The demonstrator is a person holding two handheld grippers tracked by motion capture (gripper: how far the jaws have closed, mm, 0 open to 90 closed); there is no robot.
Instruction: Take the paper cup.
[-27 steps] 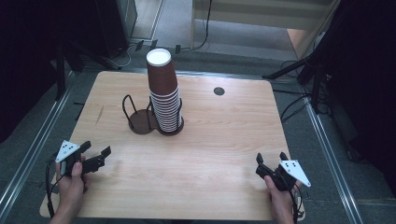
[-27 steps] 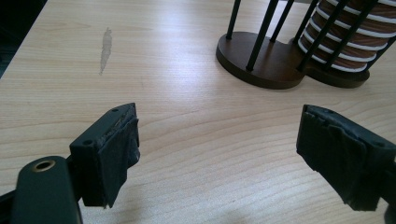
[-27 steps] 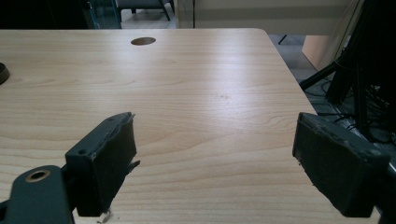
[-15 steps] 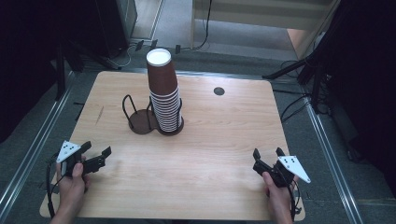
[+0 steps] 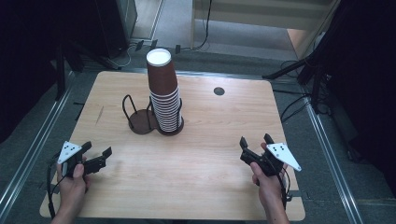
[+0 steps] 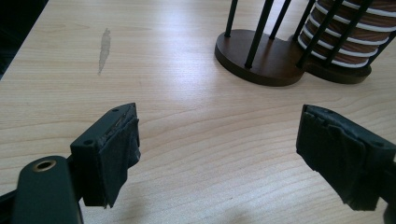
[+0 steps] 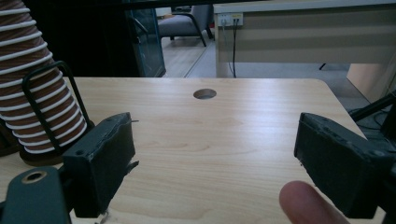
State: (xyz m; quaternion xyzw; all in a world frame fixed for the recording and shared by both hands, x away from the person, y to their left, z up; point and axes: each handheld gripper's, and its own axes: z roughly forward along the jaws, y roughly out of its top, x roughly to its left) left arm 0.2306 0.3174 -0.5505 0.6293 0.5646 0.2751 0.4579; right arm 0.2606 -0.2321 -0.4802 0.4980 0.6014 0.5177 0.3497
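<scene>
Both grippers sat low at the near edge of the pale wooden table [image 5: 205, 154], well apart from the work. The left gripper [image 5: 95, 157] had its jaws spread w/ nothing between them, and so did the right gripper [image 5: 254, 147] (a fingertip [image 7: 310, 203] poked up by one jaw in the right gripper view). The tall stack of brown paper cups with white rims [image 5: 164, 95] stood upright mid-table in one side of a dark wire-and-wood cup holder [image 5: 140, 120]; the other side was empty. The next step, I reckoned, was reaching for the top cup: approach level, jaws wide, grip lightly below the rim so the cup wouldn't crush, and lift straight up so the stack didn't tip.
</scene>
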